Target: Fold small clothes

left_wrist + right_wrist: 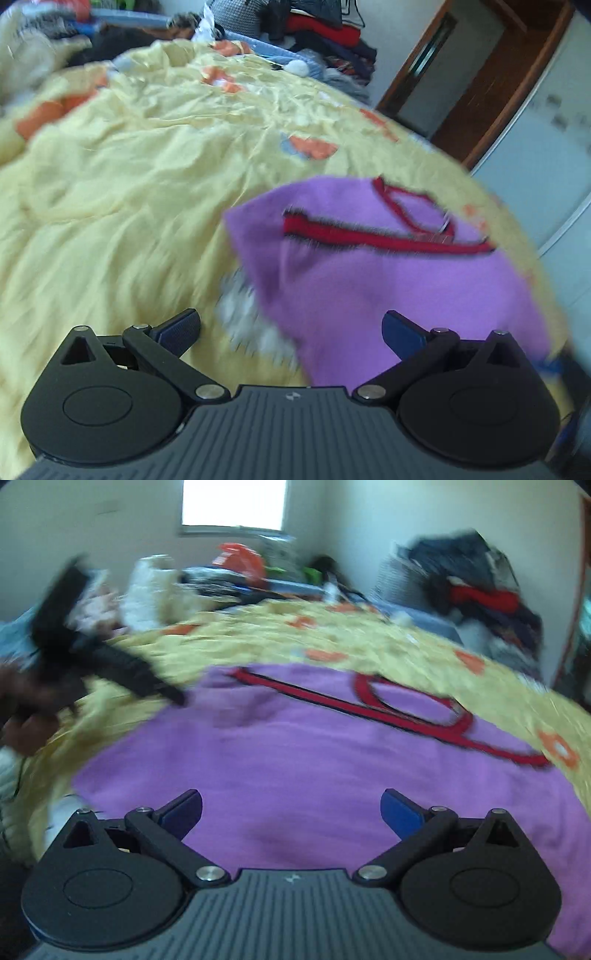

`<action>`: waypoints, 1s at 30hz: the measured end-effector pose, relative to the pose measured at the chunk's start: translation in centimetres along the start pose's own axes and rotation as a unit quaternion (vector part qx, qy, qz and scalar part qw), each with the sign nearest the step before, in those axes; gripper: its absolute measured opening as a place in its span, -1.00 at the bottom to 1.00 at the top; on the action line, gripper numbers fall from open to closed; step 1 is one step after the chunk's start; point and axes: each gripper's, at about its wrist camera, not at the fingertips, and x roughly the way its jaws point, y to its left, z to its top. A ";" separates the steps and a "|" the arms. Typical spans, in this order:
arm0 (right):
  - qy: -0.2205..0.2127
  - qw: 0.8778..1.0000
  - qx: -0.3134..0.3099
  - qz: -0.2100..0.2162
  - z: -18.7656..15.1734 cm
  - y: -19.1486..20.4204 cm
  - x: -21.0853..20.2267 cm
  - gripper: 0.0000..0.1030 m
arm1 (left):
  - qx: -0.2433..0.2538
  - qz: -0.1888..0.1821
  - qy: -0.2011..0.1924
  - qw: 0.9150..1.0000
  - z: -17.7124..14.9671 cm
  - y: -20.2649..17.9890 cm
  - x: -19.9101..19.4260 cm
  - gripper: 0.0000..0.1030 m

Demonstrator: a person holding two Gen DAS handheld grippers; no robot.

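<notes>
A small purple garment [388,269] with red trim lies flat on a yellow bedspread [122,192]. It also shows in the right wrist view [295,760], spread wide. My left gripper [291,332] is open and empty, just above the garment's near left edge. My right gripper [291,812] is open and empty, low over the garment's middle. The left gripper also appears blurred in the right wrist view [162,690], at the garment's far left edge, held by a hand.
Piles of clothes [325,33] and clutter [236,568] line the far side of the bed. A wooden door frame [480,85] and a white wall stand to the right. The bedspread [369,642] has orange patches.
</notes>
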 end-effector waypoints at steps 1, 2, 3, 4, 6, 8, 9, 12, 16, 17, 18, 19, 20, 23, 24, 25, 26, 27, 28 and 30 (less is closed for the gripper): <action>-0.001 1.000 -0.019 0.007 0.1 1.3 0.1 1.00 | -0.014 -0.025 0.006 1.000 0.8 0.5 0.9 1.00; -0.005 0.999 -0.033 0.013 0.1 2.4 0.0 1.00 | -0.028 -0.043 0.005 0.999 1.6 1.0 1.5 1.00; -0.008 0.999 -0.041 0.016 0.0 3.1 0.0 1.00 | -0.045 -0.056 0.005 0.997 2.3 1.4 2.1 1.00; -0.007 0.999 -0.049 0.019 0.0 3.7 0.0 1.00 | -0.060 -0.076 0.005 0.995 3.0 1.8 2.7 1.00; -0.004 0.998 -0.057 0.021 0.0 4.3 0.1 1.00 | -0.092 -0.113 0.009 0.989 4.1 2.6 4.1 1.00; -0.003 0.998 -0.049 0.025 -0.1 4.6 0.1 1.00 | -0.127 -0.147 0.017 0.981 4.8 3.2 5.3 1.00; -0.003 0.999 -0.046 0.025 -0.1 4.6 0.2 1.00 | -0.153 -0.165 0.023 0.974 5.1 3.5 6.0 1.00; -0.005 0.999 -0.042 0.028 -0.2 4.8 0.3 1.00 | -0.179 -0.203 0.056 0.961 6.3 3.3 7.7 0.99; -0.011 0.998 -0.056 0.030 -0.3 5.7 0.3 1.00 | -0.165 -0.219 0.086 0.958 7.0 3.0 9.4 0.30; -0.014 0.997 -0.065 0.029 -0.2 6.1 0.3 1.00 | -0.173 -0.210 0.104 0.957 7.0 3.3 10.0 -0.03; -0.016 0.997 -0.075 0.025 0.0 6.5 0.3 1.00 | -0.177 -0.194 0.119 0.958 6.9 3.6 10.6 -0.65; -0.019 0.996 -0.085 0.022 0.2 7.0 0.4 1.00 | -0.169 -0.178 0.123 0.962 6.7 3.8 10.8 -0.78; -0.022 0.994 -0.101 0.018 0.4 7.5 0.4 1.00 | -0.168 -0.180 0.122 0.961 6.6 3.9 10.8 -0.78; -0.030 0.987 -0.157 0.017 0.5 9.4 0.5 1.00 | -0.173 -0.173 0.120 0.962 6.6 3.8 10.7 -0.79; -0.034 0.982 -0.186 0.013 0.3 10.2 0.5 1.00 | -0.174 -0.173 0.120 0.962 6.6 3.7 10.8 -0.79; -0.035 0.975 -0.219 0.013 0.0 11.1 0.6 1.00 | -0.175 -0.172 0.122 0.962 6.7 3.6 10.9 -0.79; -0.035 0.967 -0.252 0.017 -0.3 12.0 0.7 1.00 | -0.178 -0.172 0.123 0.961 6.7 3.6 11.0 -0.79; -0.041 0.959 -0.281 0.010 -0.6 12.8 0.7 1.00 | -0.184 -0.172 0.124 0.960 6.8 3.7 11.0 -0.80; -0.045 0.949 -0.311 -0.001 -1.0 13.6 0.9 0.99 | -0.190 -0.173 0.125 0.958 6.8 3.8 11.1 -0.80; -0.049 0.933 -0.356 -0.017 -1.3 14.7 1.4 0.90 | -0.196 -0.173 0.126 0.957 6.7 4.2 11.0 -0.80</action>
